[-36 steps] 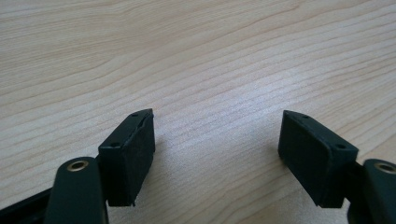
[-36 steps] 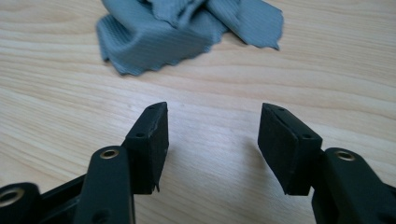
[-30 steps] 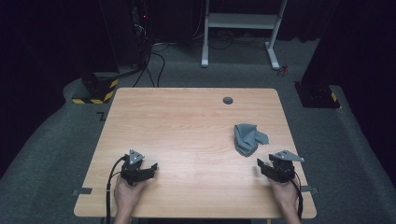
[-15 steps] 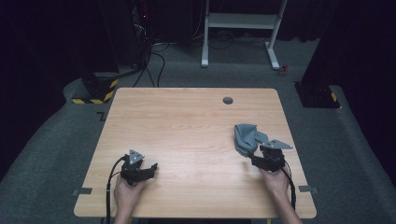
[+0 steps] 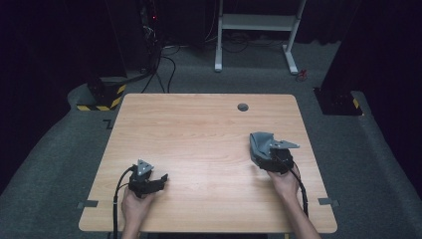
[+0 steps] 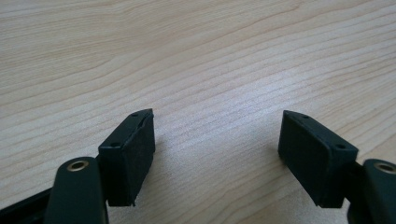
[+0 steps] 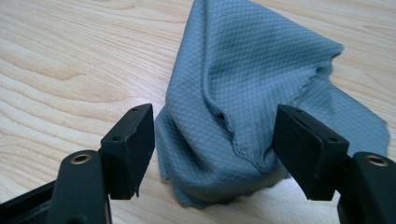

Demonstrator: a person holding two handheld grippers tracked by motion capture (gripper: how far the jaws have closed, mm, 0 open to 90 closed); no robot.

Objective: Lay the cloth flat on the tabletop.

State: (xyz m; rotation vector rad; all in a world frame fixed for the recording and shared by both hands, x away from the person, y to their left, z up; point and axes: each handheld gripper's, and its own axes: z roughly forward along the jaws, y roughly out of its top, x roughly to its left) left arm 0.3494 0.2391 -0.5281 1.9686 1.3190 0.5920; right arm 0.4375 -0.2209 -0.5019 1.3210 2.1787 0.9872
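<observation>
Forearms enter the high view at 6 o'clock, each hand holding a gripper low over the wooden surface (image 5: 209, 134). The left gripper (image 5: 158, 180) sits near the front edge at about 7 o'clock, its jaws spread wide over bare wood, nothing between them; its own view shows the same gap with only grain in it. The right gripper (image 5: 264, 160) is farther in, at roughly 4 o'clock, and its jaws stand wide apart on either side of the near end of a grey cloth (image 7: 243, 107), not yet closed on it.

The cloth (image 5: 260, 142) lies crumpled on the right half of the surface, just ahead of the right gripper and well apart from the left one. Its diamond-weave fabric rises in a soft peak with a loose, slightly frayed edge at the right. It looks light and limp, so it should fold and drag rather than lift as one piece, and a thin single layer could slip out of a shallow pinch. The bunched ridge standing between the jaws looks like the best place to take hold, since several layers gather there.

Beyond it, near the far edge at about 1 o'clock, is a small round dark grommet (image 5: 243, 107). Past the surface, a white frame (image 5: 259, 22) stands on the grey floor at 12 o'clock.
</observation>
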